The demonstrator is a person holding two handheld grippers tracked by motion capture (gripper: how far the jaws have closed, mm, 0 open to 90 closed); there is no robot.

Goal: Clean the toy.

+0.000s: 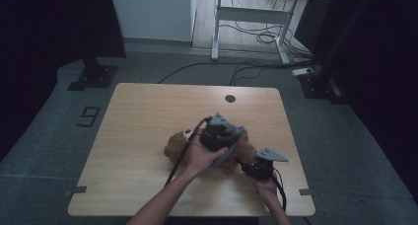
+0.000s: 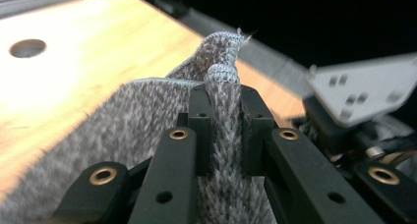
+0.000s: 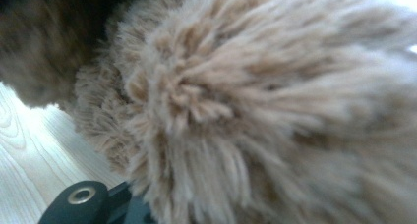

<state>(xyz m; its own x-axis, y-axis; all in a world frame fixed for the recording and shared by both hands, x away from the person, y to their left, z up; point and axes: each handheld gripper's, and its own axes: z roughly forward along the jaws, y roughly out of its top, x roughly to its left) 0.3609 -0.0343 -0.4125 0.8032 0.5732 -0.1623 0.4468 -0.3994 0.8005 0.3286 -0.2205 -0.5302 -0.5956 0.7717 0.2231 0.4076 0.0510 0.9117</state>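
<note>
A brown plush bear (image 1: pixel 175 145) lies on the wooden table (image 1: pixel 148 111), partly under my hands. My left gripper (image 1: pixel 235 140) hovers over its middle, shut on a fold of grey knit cloth (image 1: pixel 230 150). In the left gripper view the cloth (image 2: pixel 147 121) is pinched between the pads, with my left gripper (image 2: pixel 226 98) lifting its edge above the table. My right gripper (image 1: pixel 246 165) sits at the bear's right end, near the table's front right. In the right gripper view, tan fur (image 3: pixel 246 111) bulges over the jaws and hides them; they appear closed on the bear.
A round cable hole (image 1: pixel 230 98) sits at the table's far edge. Behind the table are a white desk frame (image 1: pixel 246 18), floor cables (image 1: pixel 256 69) and two black stand bases (image 1: pixel 93 77) (image 1: pixel 320 84). The right gripper's grey plate (image 2: pixel 364 91) is close beside my left jaws.
</note>
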